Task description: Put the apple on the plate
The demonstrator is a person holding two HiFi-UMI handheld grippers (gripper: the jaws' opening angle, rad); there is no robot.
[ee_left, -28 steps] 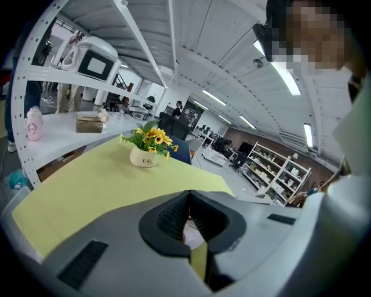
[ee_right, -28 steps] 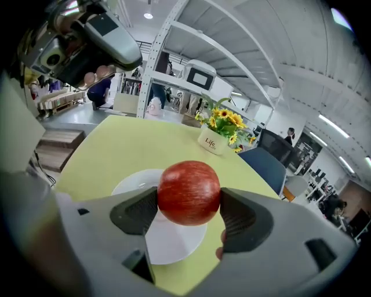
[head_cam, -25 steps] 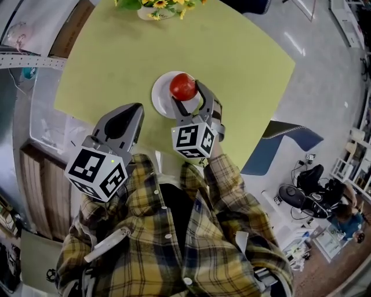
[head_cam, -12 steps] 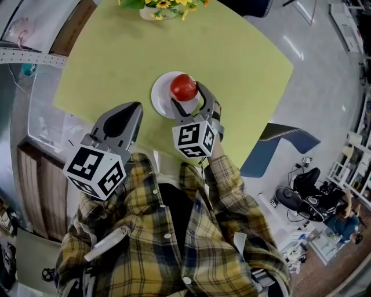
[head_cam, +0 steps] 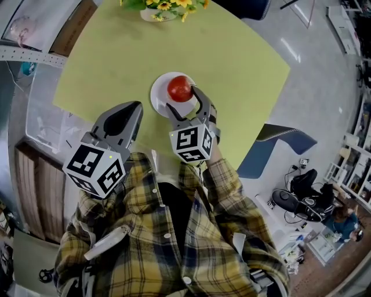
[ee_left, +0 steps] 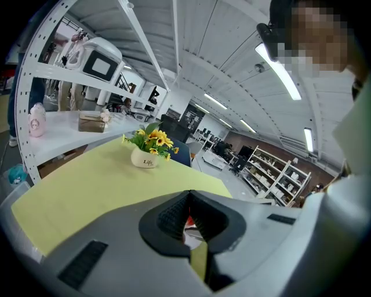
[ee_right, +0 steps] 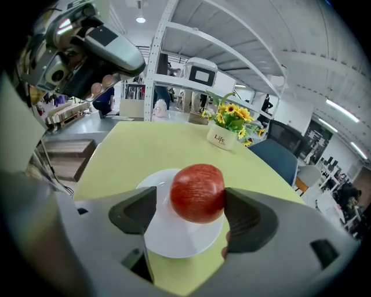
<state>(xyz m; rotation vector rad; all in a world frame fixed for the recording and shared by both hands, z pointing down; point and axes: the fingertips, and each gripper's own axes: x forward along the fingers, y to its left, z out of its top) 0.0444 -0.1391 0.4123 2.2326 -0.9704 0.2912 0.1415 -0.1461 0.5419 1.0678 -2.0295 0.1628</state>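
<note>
A red apple (head_cam: 180, 88) sits over the middle of a white plate (head_cam: 157, 97) on the yellow-green table. My right gripper (head_cam: 181, 98) reaches in from the near side with its jaws on either side of the apple. In the right gripper view the apple (ee_right: 197, 192) touches the right pad (ee_right: 243, 212), a gap shows on its left side, and the plate (ee_right: 168, 241) lies beneath it. That gripper (ee_right: 191, 210) is open. My left gripper (head_cam: 133, 108) hovers shut and empty over the table's near left edge, its pads (ee_left: 174, 213) pressed together.
A white pot of yellow flowers (head_cam: 157, 10) stands at the far edge of the table (head_cam: 232, 58). A blue chair (head_cam: 281, 145) stands to the right of the table, and shelving with a clear bin (head_cam: 40, 125) to the left.
The right gripper's jaws have spread slightly apart, leaving a gap beside the apple. Apple and gripper have shifted a little left over the plate. The left gripper has not moved.
</note>
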